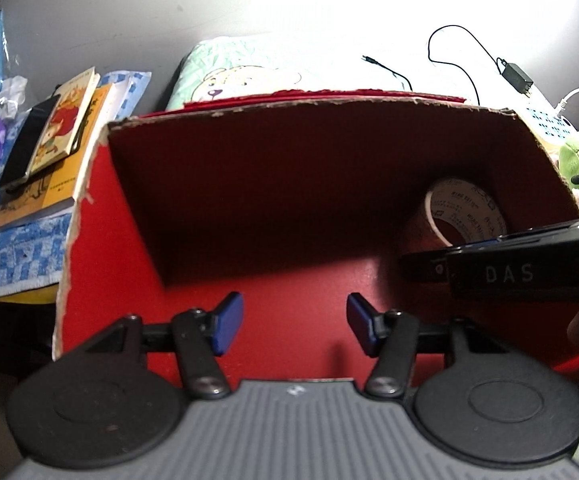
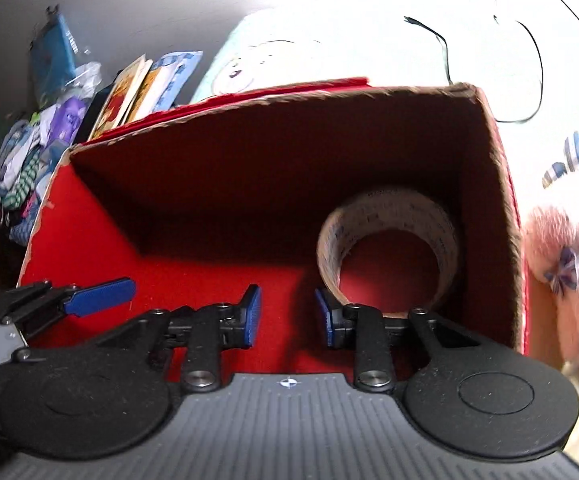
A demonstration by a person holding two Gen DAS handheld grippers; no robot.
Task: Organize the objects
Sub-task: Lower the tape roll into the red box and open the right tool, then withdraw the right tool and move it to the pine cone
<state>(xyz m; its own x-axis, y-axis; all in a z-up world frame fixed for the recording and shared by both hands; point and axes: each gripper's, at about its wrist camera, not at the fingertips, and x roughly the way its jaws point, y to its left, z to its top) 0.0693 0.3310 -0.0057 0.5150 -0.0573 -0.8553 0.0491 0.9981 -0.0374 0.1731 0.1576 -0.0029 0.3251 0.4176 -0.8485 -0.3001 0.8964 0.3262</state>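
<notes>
Tape roll (image 2: 389,248): lying inside red box (image 1: 101,232), right far corner, against wall; likely stowed as part of tidying. Right gripper (image 2: 288,316): pads parted, empty, hovering over box floor just short of roll. Left gripper (image 1: 295,324): spread wide, empty, over near floor. Beyond box: books (image 1: 55,128), pillow (image 1: 241,72).

- Open floor across left and middle of red box (image 2: 89,216).
- Right corner blocked by tape roll (image 2: 389,240), touching right wall.
</notes>
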